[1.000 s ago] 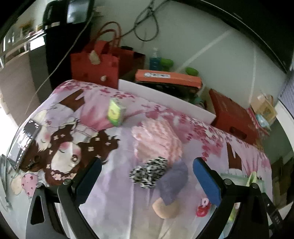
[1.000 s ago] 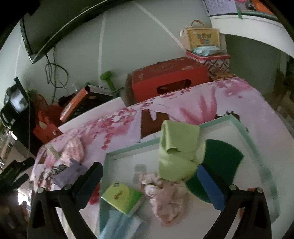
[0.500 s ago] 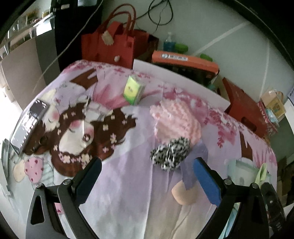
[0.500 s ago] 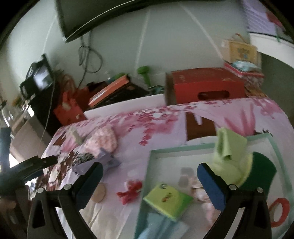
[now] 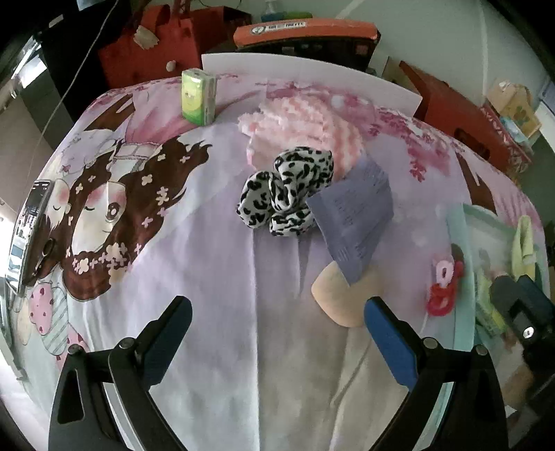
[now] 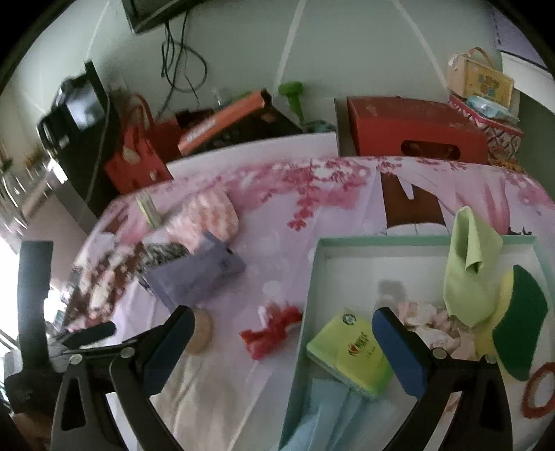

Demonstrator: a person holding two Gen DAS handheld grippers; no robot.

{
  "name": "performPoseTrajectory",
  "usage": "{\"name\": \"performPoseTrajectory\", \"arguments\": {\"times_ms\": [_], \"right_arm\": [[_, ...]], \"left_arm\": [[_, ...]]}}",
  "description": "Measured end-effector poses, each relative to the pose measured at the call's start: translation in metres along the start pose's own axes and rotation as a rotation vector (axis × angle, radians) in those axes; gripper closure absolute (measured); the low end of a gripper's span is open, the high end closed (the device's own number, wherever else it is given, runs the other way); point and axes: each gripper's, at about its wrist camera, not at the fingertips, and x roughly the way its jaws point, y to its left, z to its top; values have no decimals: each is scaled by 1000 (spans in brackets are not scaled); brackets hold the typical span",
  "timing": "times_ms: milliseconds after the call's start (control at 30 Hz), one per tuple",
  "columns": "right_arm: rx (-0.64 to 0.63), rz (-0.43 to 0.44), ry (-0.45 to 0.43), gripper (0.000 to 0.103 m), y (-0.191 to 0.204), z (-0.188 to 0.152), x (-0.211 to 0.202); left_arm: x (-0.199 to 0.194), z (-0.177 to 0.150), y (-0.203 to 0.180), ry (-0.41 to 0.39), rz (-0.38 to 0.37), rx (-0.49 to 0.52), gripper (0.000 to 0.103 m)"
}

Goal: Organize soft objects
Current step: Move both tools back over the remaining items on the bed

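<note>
Left gripper (image 5: 277, 333), black frame with blue pads, jaws spread wide, holding nothing, hovering over bare lilac stretch of the cartoon-print bedsheet (image 5: 215, 277). Just ahead of its right pad: round peach sponge puff (image 5: 341, 301), partly covered by the lavender folded cloth (image 5: 353, 211). That cloth touches the black-and-white leopard-print scrunchie (image 5: 286, 190), which leans against the pink-and-white knitted cloth (image 5: 305, 125) behind it. Green tissue pack (image 5: 198, 96) stands upright further back, near the far edge, apart from the pile. Red bow hair clip (image 5: 442, 288) lies right of the puff, just beside the tray wall. Dark phone (image 5: 31, 236) lies at the sheet's left edge. White board (image 5: 312, 71) runs along the far edge, with red paper bag (image 5: 145, 52) and orange box (image 5: 305, 29) behind it.

Right gripper (image 6: 281, 343), same build, also spread apart and empty, straddling the near-left wall of the mint-rimmed white tray (image 6: 312, 277). Left pad is over the sheet near the puff (image 6: 201, 331); right pad is over the tray. Inside the tray: green-yellow tissue pack (image 6: 350, 350), light blue cloth (image 6: 322, 413) at the near corner, crumpled pale pink cloth (image 6: 437, 326), light green folded cloth (image 6: 468, 267) standing up, green-and-yellow sponge (image 6: 520, 308), red ring (image 6: 541, 388) at the right. Hair clip (image 6: 270, 329) sits between the pads, outside the tray. Red carton (image 6: 412, 128) stands beyond the far edge.

Open sheet lies between pile and tray, and in front of the left gripper.
</note>
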Motion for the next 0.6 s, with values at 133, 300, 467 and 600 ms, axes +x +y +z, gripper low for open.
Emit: {"name": "performPoseTrajectory", "arguments": {"times_ms": [133, 300, 467, 600], "right_arm": [[-50, -67, 42, 0, 6, -2, 5], [-45, -71, 56, 0, 4, -4, 4], [-60, -99, 65, 0, 6, -6, 5], [-54, -100, 64, 0, 5, -6, 4]], "left_arm": [[6, -1, -4, 34, -15, 11, 4], [15, 0, -14, 64, -3, 36, 4], [23, 2, -23, 69, 7, 71, 4], [25, 6, -36, 42, 18, 119, 8]]}}
